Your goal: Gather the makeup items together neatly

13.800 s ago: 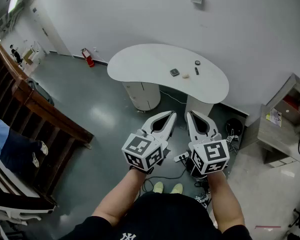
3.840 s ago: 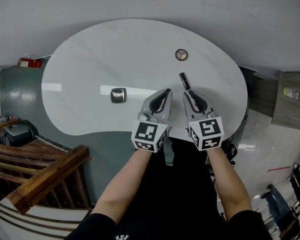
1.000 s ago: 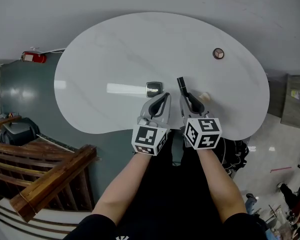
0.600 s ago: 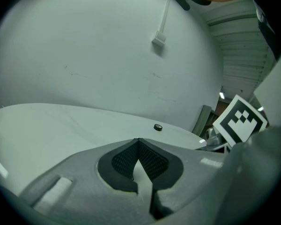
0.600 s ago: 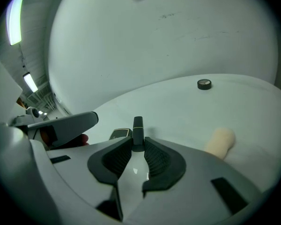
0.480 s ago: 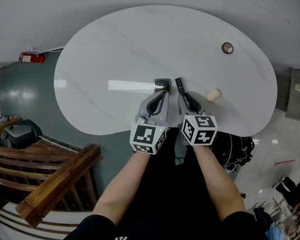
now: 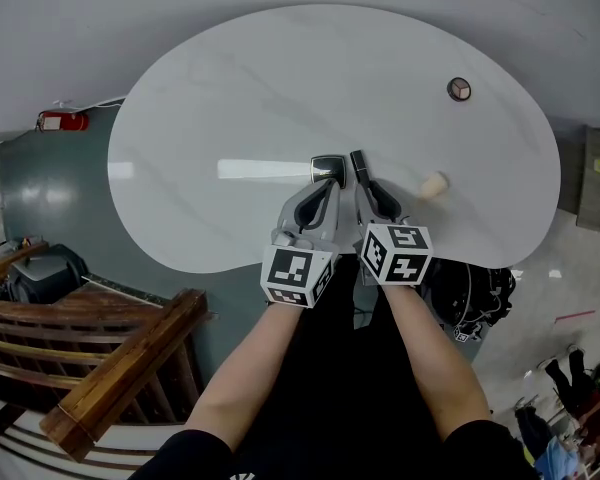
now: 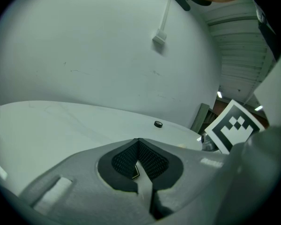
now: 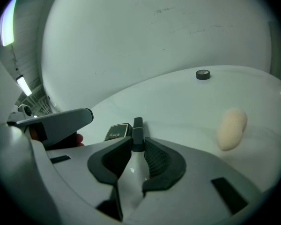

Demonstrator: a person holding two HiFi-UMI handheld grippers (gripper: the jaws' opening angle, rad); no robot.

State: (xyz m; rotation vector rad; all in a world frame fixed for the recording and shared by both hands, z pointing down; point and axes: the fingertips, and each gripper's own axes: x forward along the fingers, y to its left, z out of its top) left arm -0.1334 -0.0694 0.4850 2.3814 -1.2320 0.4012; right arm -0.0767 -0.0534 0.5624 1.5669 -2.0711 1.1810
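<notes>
A black makeup tube point(image 7: 358, 161) sticks out of my right gripper point(image 7: 366, 182), which is shut on it low over the white table point(image 7: 210, 108); in the right gripper view the tube point(image 9: 137, 127) sits between the pads. A dark square compact point(image 7: 327, 168) lies just left of the tube, also seen as the compact point(image 9: 117, 131) from the right gripper. My left gripper point(image 7: 329, 185) is shut and empty right behind the compact; its closed tip point(image 8: 138, 141) hides it. A beige sponge point(image 7: 435, 184) lies to the right, and a small round case point(image 7: 459, 89) sits far right.
The sponge point(image 9: 232, 128) and round case point(image 9: 203, 74) show past the right jaws; the round case point(image 8: 158, 123) also shows from the left gripper. A wall runs behind the table. A wooden railing point(image 7: 100, 368) and a red object point(image 7: 58, 120) on the floor are at left.
Both grippers have sunk toward the table. The tube in the right gripper has come closer to the compact, and the left gripper's tip now sits at the compact's near edge.
</notes>
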